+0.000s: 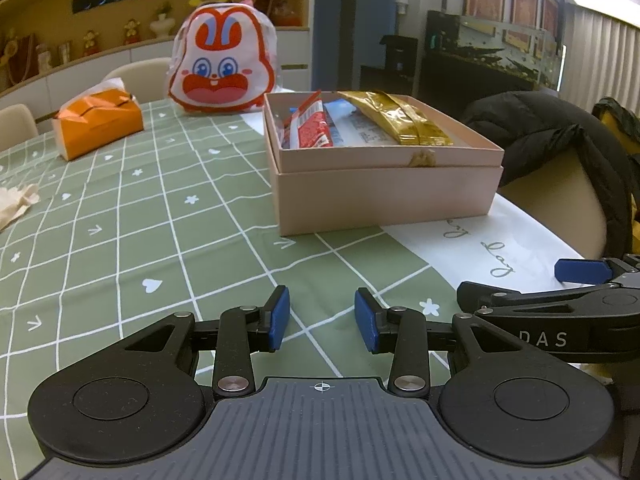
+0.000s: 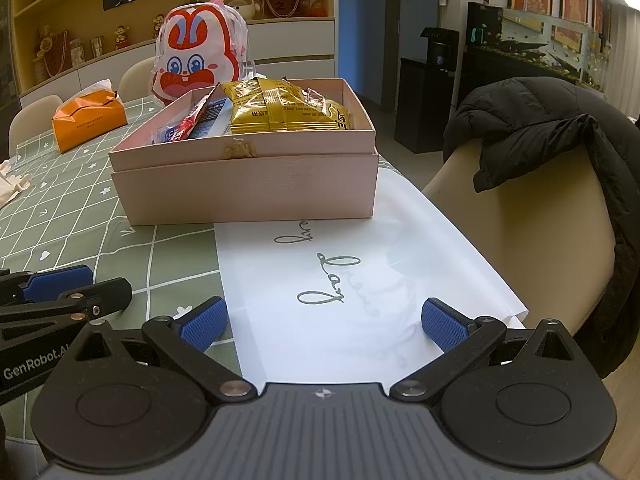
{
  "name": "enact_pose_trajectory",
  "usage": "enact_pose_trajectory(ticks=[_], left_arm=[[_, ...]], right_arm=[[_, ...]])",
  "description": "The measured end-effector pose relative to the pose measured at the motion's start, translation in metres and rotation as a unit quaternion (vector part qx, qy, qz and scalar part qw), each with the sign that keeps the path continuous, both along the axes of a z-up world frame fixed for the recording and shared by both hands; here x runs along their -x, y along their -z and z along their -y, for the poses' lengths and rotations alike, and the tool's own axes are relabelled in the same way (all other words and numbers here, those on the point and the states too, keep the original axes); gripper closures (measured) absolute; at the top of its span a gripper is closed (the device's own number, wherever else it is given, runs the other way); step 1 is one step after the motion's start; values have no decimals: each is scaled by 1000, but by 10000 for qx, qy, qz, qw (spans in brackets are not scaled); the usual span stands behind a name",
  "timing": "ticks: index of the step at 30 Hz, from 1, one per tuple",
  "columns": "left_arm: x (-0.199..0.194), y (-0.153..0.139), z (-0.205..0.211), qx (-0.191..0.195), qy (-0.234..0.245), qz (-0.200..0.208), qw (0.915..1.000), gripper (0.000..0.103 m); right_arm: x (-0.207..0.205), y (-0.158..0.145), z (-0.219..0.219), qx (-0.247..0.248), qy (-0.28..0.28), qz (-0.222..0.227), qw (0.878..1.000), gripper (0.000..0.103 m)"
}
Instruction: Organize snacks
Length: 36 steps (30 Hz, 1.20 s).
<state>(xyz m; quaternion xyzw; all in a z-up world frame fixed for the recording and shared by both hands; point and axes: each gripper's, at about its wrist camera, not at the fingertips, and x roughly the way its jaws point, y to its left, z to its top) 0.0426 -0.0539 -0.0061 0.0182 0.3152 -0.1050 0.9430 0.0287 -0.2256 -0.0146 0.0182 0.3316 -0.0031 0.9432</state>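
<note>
Two claws we hold low over the tabletop (image 1: 120, 216), left claw (image 1: 322, 320) narrowly parted, right claw (image 2: 324, 324) spread wide, both holding nothing, snacks (image 2: 280, 114) in the pink box (image 2: 248, 188) well ahead, bare cloth between, table edge at right.

We see a green tablecloth with a white grid and small white hearts and flowers (image 1: 120, 216) covering the table, with a white sheet printed in grey cursive lettering (image 2: 320, 280) lying over its near right part. At the far end stands a white and red-orange rabbit-faced bag (image 1: 222, 64), upright. Left of it rests an orange tissue box with white tissue poking from the top (image 1: 98, 124). A crumpled cream cloth (image 1: 16, 200) lies at the left edge. To the right, a black padded jacket (image 2: 560, 128) hangs over the back of a beige chair (image 2: 532, 240). Behind, a yellow-backed wall shelf holding small figurines (image 1: 80, 40) runs along the wall.
</note>
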Motion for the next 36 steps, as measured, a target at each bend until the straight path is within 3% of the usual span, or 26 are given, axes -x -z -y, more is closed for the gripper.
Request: enact_pose_trajectory(ticks=[36], left_arm=[[0, 0, -2, 52, 2, -7, 10000, 61]], right_arm=[[0, 0, 0, -2, 1, 1, 10000, 0]])
